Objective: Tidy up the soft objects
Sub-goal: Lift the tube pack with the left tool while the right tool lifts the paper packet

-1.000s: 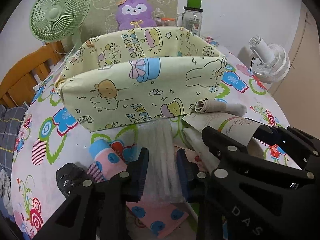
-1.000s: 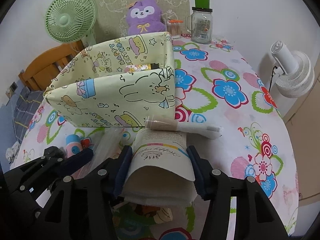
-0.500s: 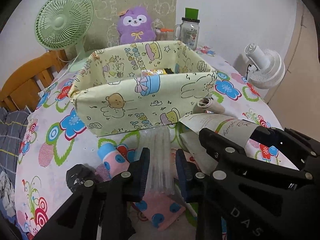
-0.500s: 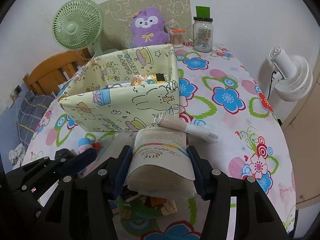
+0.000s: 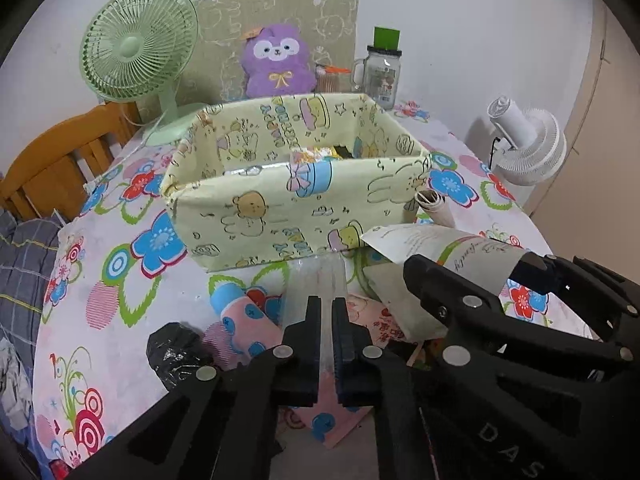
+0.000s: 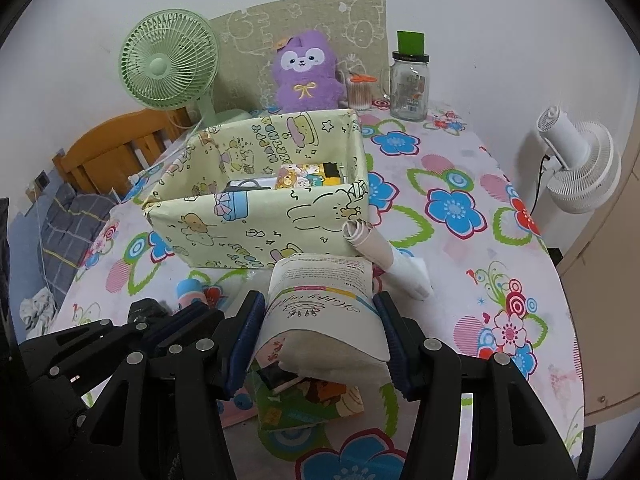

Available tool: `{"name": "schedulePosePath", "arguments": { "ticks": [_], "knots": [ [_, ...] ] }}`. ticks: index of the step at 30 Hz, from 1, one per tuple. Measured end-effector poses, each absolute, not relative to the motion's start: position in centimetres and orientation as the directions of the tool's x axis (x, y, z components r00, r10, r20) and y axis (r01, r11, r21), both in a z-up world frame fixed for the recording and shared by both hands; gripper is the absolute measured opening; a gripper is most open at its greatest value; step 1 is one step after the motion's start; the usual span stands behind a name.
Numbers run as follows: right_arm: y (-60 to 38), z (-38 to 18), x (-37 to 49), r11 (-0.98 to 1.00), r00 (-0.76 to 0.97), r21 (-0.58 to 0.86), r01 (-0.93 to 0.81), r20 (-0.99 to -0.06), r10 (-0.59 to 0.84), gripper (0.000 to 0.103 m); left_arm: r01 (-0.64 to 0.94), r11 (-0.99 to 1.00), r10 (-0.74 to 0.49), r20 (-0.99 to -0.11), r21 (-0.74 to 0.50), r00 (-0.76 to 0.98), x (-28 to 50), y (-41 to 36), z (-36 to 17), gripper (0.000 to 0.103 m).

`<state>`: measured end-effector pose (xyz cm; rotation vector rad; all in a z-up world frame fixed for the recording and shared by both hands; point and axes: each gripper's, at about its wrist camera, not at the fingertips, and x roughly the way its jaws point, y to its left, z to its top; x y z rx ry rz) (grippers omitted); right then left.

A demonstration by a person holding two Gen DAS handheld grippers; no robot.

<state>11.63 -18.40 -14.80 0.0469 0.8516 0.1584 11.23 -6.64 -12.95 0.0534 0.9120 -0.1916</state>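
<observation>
A yellow cartoon-print fabric box (image 5: 296, 196) stands mid-table and also shows in the right wrist view (image 6: 260, 216), with a few items inside. My left gripper (image 5: 327, 312) is shut on a clear plastic packet (image 5: 316, 280), held above the table just before the box. My right gripper (image 6: 320, 320) is shut on a white wrapped pack of soft pads (image 6: 320, 304), lifted above the table; it also shows in the left wrist view (image 5: 448, 252). A pink rolled cloth (image 5: 240, 312) and a black crumpled bag (image 5: 176, 352) lie below.
A rolled paper tube (image 6: 376, 248) lies right of the box. A green fan (image 6: 168, 68), a purple plush (image 6: 304, 72) and a glass jar (image 6: 408, 84) stand at the back. A white fan (image 6: 576, 164) stands off the right edge. A green packet (image 6: 304, 400) lies under my right gripper.
Both grippers have risen and drawn back with their loads, so the box looks farther and its inside shows. The left jaws have closed tighter on the clear packet.
</observation>
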Motion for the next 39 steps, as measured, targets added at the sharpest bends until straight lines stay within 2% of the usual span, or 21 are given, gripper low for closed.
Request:
{"name": "schedulePosePath", "arguments": {
  "ticks": [3, 8, 12, 14, 16, 20, 22, 23, 24, 25, 28, 39],
  "knots": [
    [-18.3, -15.0, 11.7, 0.987, 0.644, 0.104, -0.123, -0.748, 0.159, 0.059, 0.199, 0.978, -0.162, -0.816, -0.058, 0.555, 11.7, -6.6, -13.6, 0.037],
    [-18.3, -15.7, 12.3, 0.988, 0.632, 0.100, -0.121, -0.760, 0.154, 0.059, 0.194, 0.980, -0.138, -0.824, -0.035, 0.549, 12.4, -6.8, -14.5, 0.040],
    [-18.6, -16.6, 13.1, 0.988, 0.616, 0.102, -0.111, -0.773, 0.149, 0.059, 0.186, 0.982, -0.123, -0.842, -0.028, 0.525, 13.4, -7.0, -15.7, 0.047],
    [-18.6, -17.0, 13.3, 0.989, 0.609, 0.098, -0.110, -0.780, 0.145, 0.059, 0.183, 0.983, -0.122, -0.850, -0.031, 0.513, 13.8, -7.0, -16.3, 0.051],
    [-18.6, -17.3, 13.5, 0.989, 0.604, 0.101, -0.109, -0.784, 0.147, 0.059, 0.172, 0.985, -0.108, -0.849, -0.021, 0.517, 14.0, -6.8, -16.7, 0.062],
    [-18.7, -17.6, 13.8, 0.989, 0.600, 0.107, -0.105, -0.786, 0.149, 0.059, 0.170, 0.986, -0.090, -0.851, -0.001, 0.517, 14.7, -6.8, -17.1, 0.071],
    [-18.7, -17.6, 14.1, 0.989, 0.599, 0.110, -0.101, -0.787, 0.149, 0.059, 0.168, 0.986, -0.101, -0.855, -0.016, 0.508, 15.1, -6.7, -17.4, 0.070],
    [-18.7, -17.6, 14.2, 0.988, 0.599, 0.113, -0.101, -0.787, 0.151, 0.059, 0.168, 0.985, -0.113, -0.856, -0.032, 0.504, 15.3, -6.5, -17.5, 0.064],
    [-18.7, -17.6, 14.2, 0.988, 0.599, 0.117, -0.101, -0.786, 0.154, 0.059, 0.169, 0.984, -0.129, -0.858, -0.050, 0.497, 15.4, -6.4, -17.6, 0.046],
    [-18.8, -17.5, 14.3, 0.988, 0.599, 0.121, -0.100, -0.785, 0.157, 0.059, 0.177, 0.979, -0.173, -0.863, -0.099, 0.475, 15.4, -6.2, -17.7, 0.036],
    [-18.6, -17.3, 14.4, 0.989, 0.602, 0.109, -0.102, -0.785, 0.148, 0.059, 0.182, 0.973, -0.216, -0.855, -0.145, 0.471, 15.2, -5.8, -17.8, 0.023],
    [-18.2, -17.4, 13.7, 0.988, 0.599, 0.106, -0.113, -0.786, 0.153, 0.059, 0.200, 0.978, -0.164, -0.838, -0.068, 0.520, 13.4, -6.5, -16.2, 0.020]
  ]
}}
